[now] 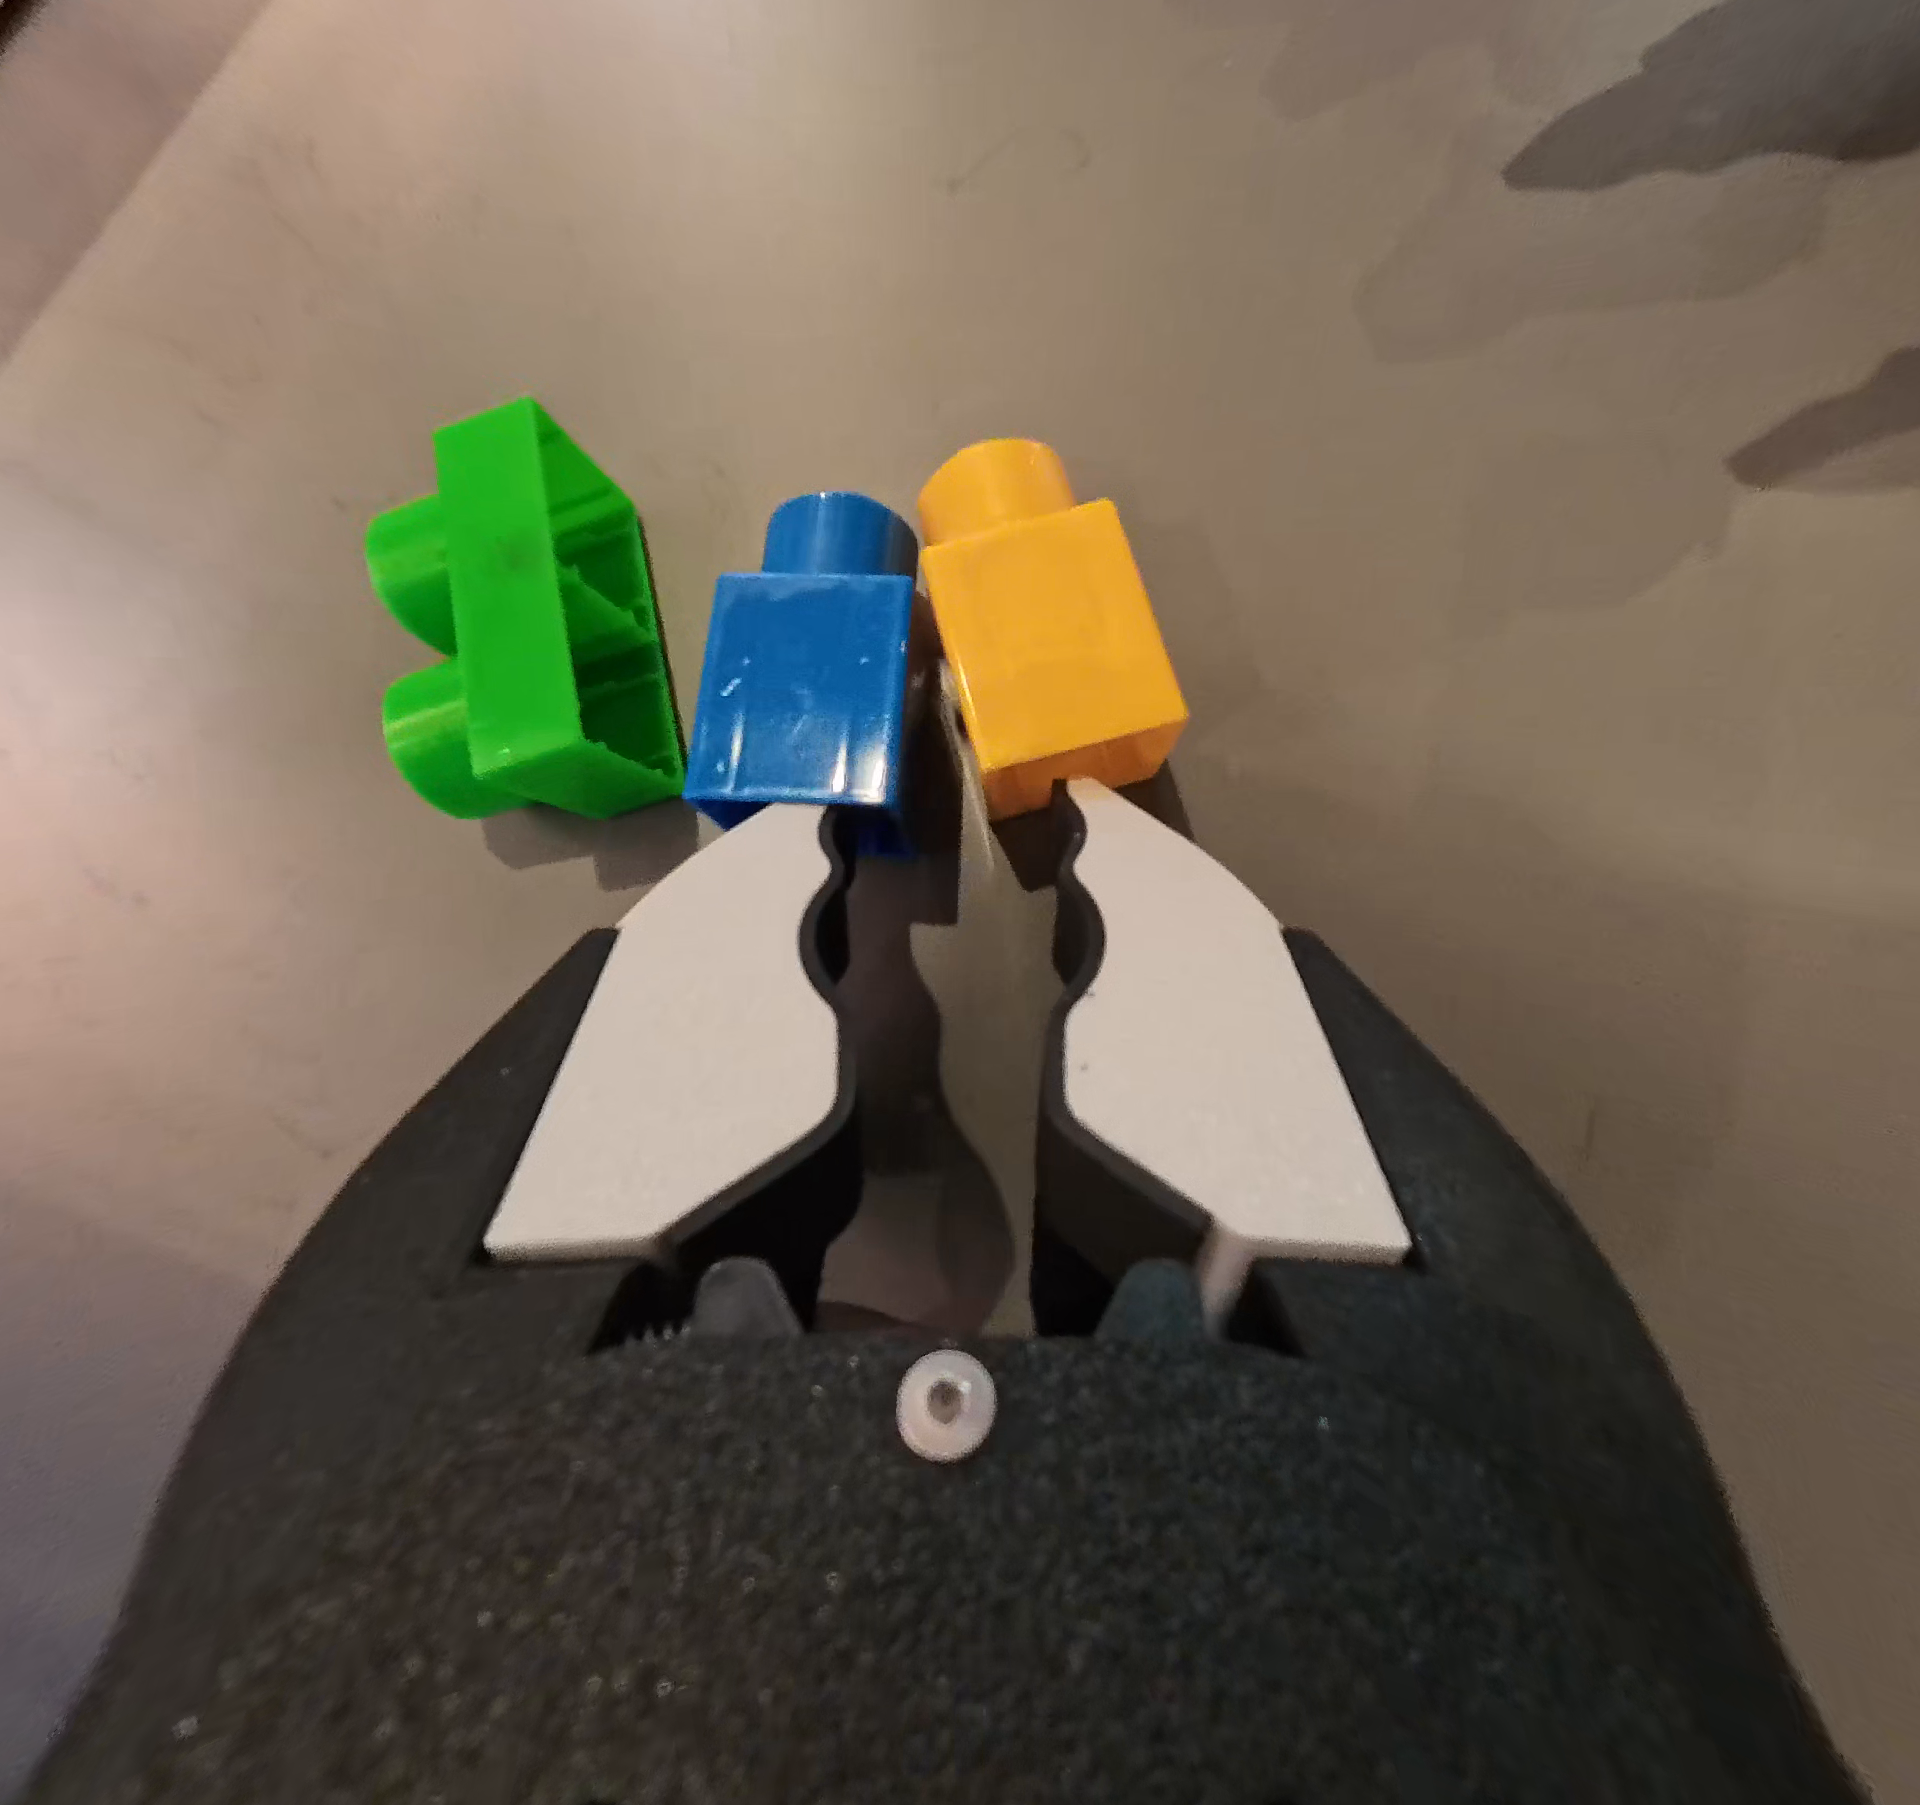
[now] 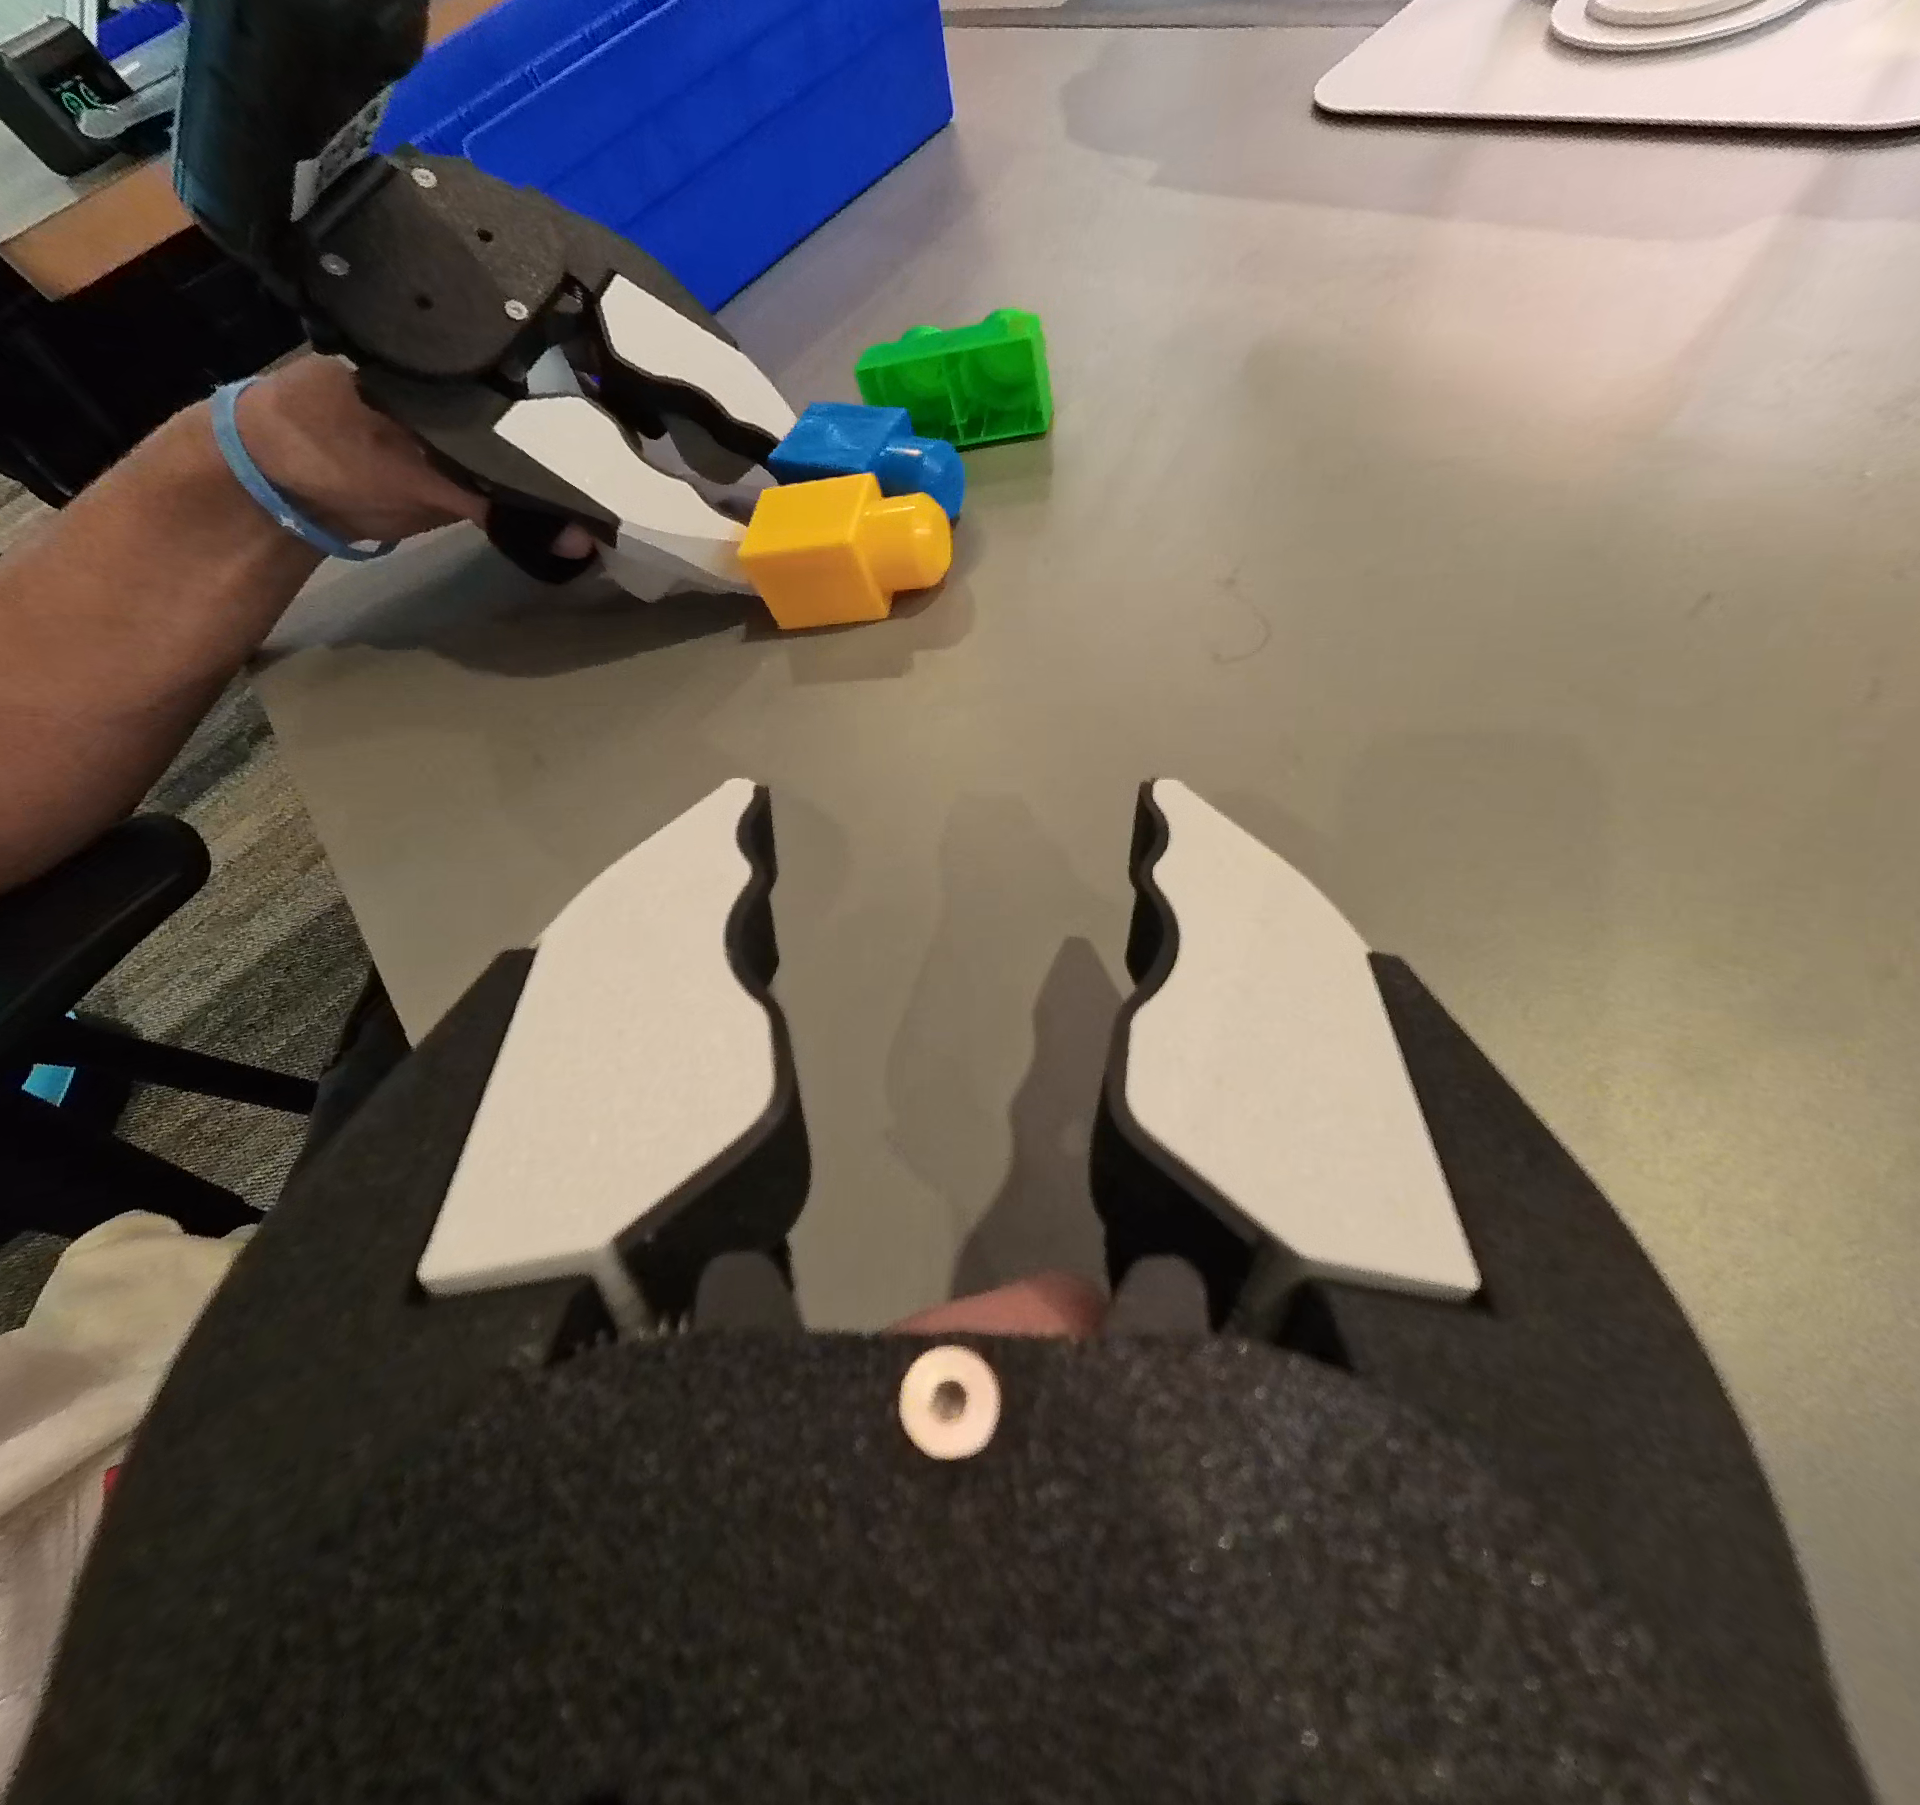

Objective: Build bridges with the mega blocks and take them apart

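Jaws of both the left gripper (image 1: 951,810) and right gripper (image 2: 951,799) stand apart; three toppled blocks at mid-frame: one green block (image 1: 520,612), one blue block (image 1: 805,675), one yellow block (image 1: 1049,633).

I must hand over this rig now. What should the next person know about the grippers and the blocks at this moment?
Left hand-held gripper: open, holding nothing, tips at the near ends of the blue block and the yellow block.
Right hand-held gripper: open, empty, over bare table, apart from the blocks.
All three blocks lie on their sides, unjoined; the green two-stud block is beside the blue one.
Done: no bridge stands.
Left: stand the two single blocks upright, span them with the green one, then take it apart.
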